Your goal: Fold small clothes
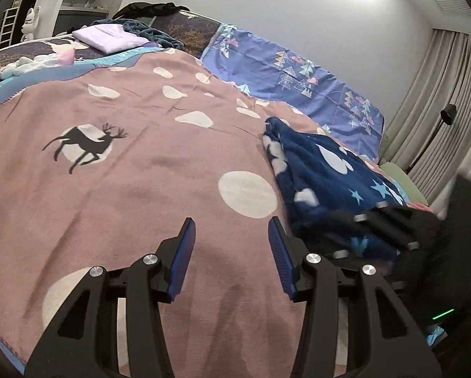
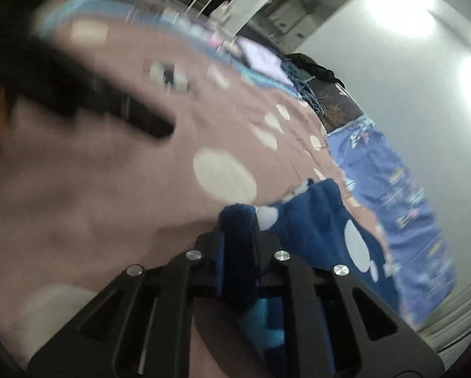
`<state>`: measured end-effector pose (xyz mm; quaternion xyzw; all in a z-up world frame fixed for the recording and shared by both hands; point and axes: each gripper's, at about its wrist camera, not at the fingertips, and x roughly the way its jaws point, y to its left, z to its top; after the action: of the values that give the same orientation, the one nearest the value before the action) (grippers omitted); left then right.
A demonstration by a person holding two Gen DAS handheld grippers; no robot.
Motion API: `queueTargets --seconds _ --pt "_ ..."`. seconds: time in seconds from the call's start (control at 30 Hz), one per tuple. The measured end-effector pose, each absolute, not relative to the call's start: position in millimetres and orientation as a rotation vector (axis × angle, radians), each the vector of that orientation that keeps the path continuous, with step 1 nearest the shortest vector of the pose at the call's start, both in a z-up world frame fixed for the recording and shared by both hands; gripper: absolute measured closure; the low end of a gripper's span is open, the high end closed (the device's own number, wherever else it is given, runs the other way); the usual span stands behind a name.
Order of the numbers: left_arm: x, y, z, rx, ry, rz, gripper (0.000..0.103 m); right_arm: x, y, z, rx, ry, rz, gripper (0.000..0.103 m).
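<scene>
A small navy fleece garment point(image 1: 323, 170) with white dots and blue stars lies rumpled on the right side of the pink bedspread point(image 1: 134, 170). My left gripper point(image 1: 232, 230) is open and empty, low over the bedspread just left of the garment. My right gripper point(image 2: 238, 220) is shut on a bunched edge of the navy garment point(image 2: 317, 230), which trails off to the right. The right gripper point(image 1: 390, 223) also shows blurred in the left wrist view, on the garment's near edge. The right wrist view is motion-blurred.
A blue pillowcase point(image 1: 298, 72) with a tree print lies along the wall. A folded lilac cloth point(image 1: 109, 37) and dark clothes point(image 1: 153, 9) sit at the bed's far end. Curtains point(image 1: 440, 100) and a floor lamp point(image 1: 446, 116) stand at right.
</scene>
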<state>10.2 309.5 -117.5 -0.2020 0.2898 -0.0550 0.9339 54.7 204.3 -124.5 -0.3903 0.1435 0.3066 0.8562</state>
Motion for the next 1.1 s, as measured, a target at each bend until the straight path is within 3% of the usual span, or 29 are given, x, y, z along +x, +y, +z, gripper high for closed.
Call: queueTargets --seconds 0.27,0.77,0.83,0.87,0.9,1.1 --pt "40.1 324.2 -103.4 -0.489 0.596 -0.228 0.055 46.5 202.7 -143.0 -0.895 0.294 0.656 0.09" --pt "258.4 256.9 -112.2 -0.466 0.8 -0.542 0.051 41.4 207.1 -150.2 -0.897 0.316 0.646 0.087" --pt "282.4 253.9 -121.0 -0.48 0.832 -0.503 0.064 40.5 207.7 -150.9 -0.897 0.316 0.644 0.087" --pt "288.0 256.1 -123.4 -0.492 0.833 -0.487 0.083 41.9 207.0 -151.1 -0.896 0.316 0.644 0.087" --pt "290.8 260.1 -122.9 -0.52 0.808 -0.468 0.091 42.7 206.3 -149.5 -0.888 0.315 0.648 0.087" --pt "258.3 279.6 -103.6 -0.498 0.613 -0.435 0.093 47.4 195.7 -132.4 -0.753 0.368 0.72 0.088"
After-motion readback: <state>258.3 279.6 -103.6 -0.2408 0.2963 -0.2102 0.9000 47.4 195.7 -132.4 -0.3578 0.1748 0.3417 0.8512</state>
